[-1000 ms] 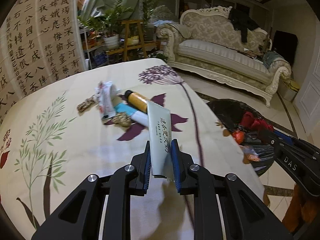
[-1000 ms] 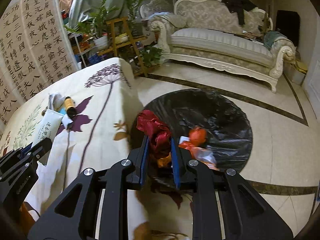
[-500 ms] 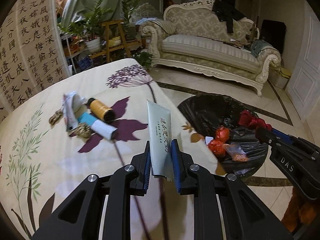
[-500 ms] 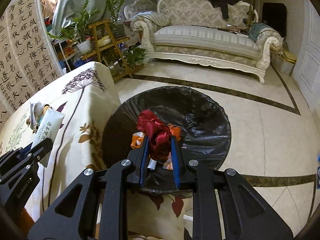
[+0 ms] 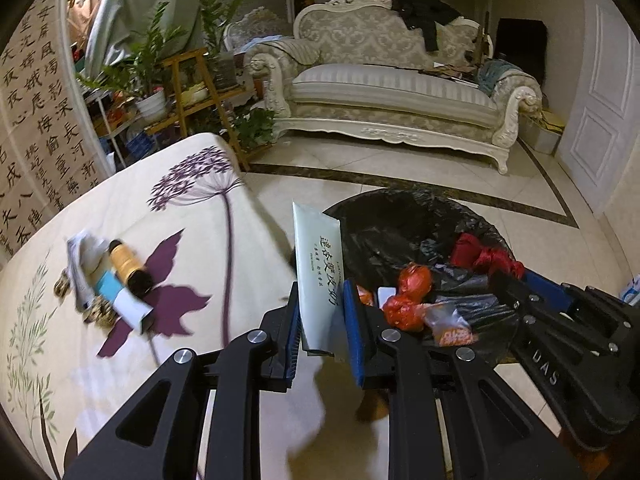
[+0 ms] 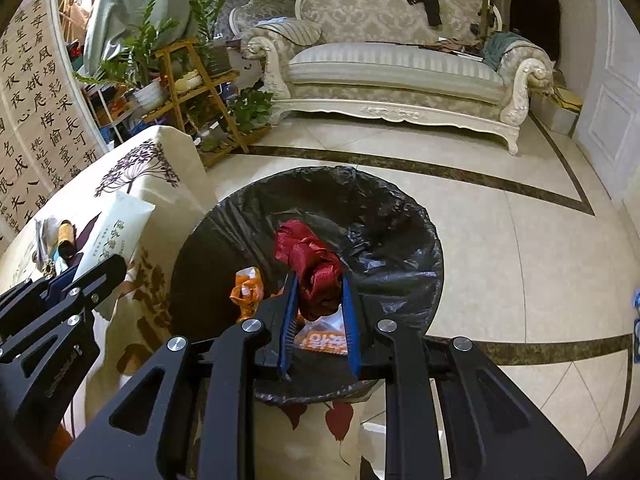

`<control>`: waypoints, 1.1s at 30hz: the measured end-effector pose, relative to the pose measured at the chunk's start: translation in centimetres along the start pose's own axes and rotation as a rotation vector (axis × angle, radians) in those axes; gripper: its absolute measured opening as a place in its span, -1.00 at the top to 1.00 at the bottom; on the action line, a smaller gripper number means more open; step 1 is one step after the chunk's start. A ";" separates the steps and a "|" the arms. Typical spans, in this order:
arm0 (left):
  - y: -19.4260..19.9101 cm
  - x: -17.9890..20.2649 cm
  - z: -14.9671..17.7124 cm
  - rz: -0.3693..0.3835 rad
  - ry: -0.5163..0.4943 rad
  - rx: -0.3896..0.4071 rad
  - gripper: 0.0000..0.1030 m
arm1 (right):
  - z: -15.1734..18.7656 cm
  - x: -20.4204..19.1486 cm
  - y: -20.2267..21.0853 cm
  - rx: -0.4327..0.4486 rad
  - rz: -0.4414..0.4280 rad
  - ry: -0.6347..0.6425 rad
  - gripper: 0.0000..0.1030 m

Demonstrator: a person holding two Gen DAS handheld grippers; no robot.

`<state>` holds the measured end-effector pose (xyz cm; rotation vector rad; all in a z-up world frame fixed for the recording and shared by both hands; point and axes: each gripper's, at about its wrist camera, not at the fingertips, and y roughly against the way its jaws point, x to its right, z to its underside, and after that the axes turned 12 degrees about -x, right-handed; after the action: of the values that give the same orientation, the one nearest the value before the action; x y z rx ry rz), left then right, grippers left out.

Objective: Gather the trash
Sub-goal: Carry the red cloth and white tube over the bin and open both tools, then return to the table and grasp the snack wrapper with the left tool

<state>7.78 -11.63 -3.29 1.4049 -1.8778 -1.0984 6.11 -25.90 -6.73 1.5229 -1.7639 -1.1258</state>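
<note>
The left gripper [image 5: 322, 312] clamps a tube [image 5: 318, 264] near the bin's [image 6: 400, 208] left rim; released here, it may miss. The right gripper [image 6: 316, 304] pinches red cloth [image 6: 312, 264] above the bin.

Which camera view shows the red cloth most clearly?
The right wrist view: the red cloth fills the centre, held between the right gripper fingers over the black bin bag. In the left wrist view the cloth is small, at the right, partly hidden behind that gripper.
</note>
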 end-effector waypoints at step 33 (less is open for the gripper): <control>1.4 -6.0 1.3 -0.070 0.148 0.001 -0.35 | -0.5 -1.3 0.5 0.017 -0.030 -0.002 -0.36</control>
<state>7.85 -5.35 -2.52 1.5195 -1.7370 -0.9972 6.55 -24.75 -5.93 1.5639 -1.7618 -1.1305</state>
